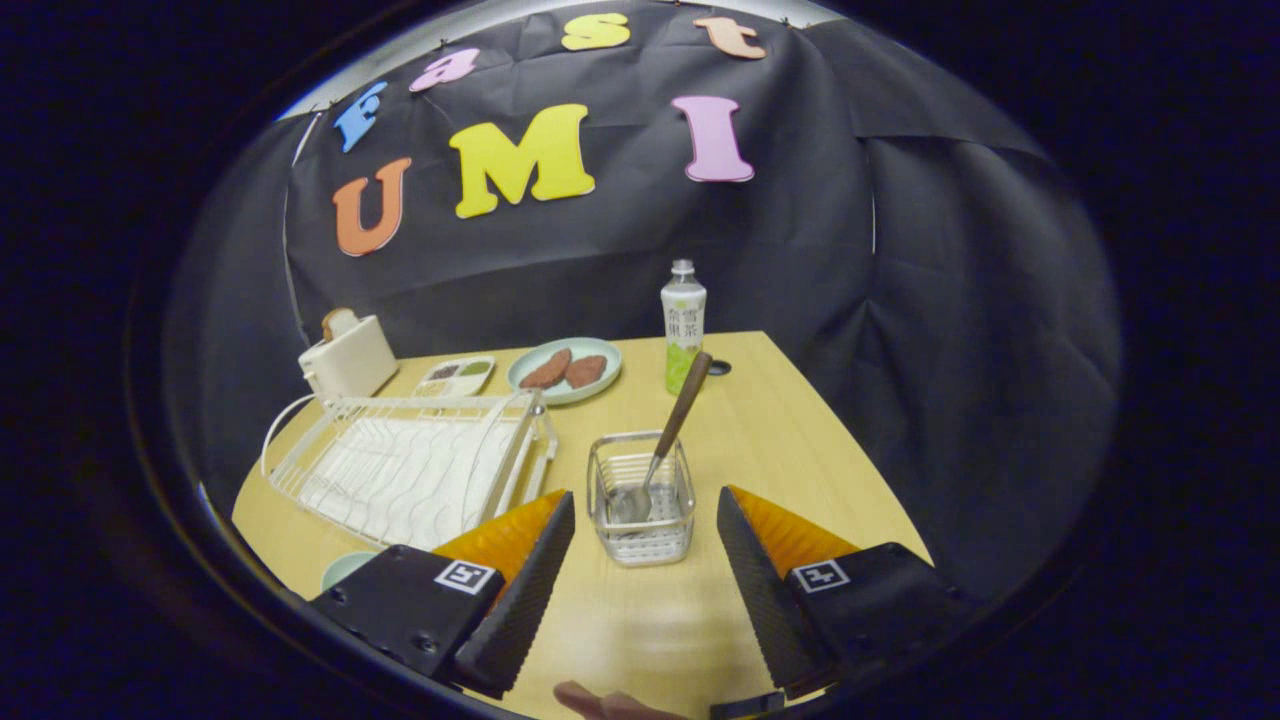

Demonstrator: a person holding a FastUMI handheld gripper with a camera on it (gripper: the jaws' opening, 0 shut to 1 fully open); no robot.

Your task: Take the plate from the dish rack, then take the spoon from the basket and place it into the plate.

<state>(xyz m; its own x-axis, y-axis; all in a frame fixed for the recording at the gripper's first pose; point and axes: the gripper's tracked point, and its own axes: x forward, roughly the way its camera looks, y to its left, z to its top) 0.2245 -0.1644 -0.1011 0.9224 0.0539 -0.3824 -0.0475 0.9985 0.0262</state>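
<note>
- Between the spread fingertips of the gripper [646,520], just ahead of them, stands the clear plastic basket [641,497] on the wooden table [780,450]; the fingers stand wide apart and hold nothing.
- Leaning in the basket is the spoon [668,440], its metal bowl down at the bottom and its brown, wood-like handle slanting up and away past the rim toward the green tea bottle [683,326].
- I judge the spoon light and stiff; the metal neck looks slick, so the thicker handle above the rim seems the better place to pinch, across its narrow width.
- The basket looks light too and may tip or slide if the spoon drags on its wall.
- Left of the basket lies the white wire dish rack [410,465], with no plate standing in it.
- A pale rim [345,568], possibly the plate, peeks out beside the left finger; I cannot tell for certain.
</note>
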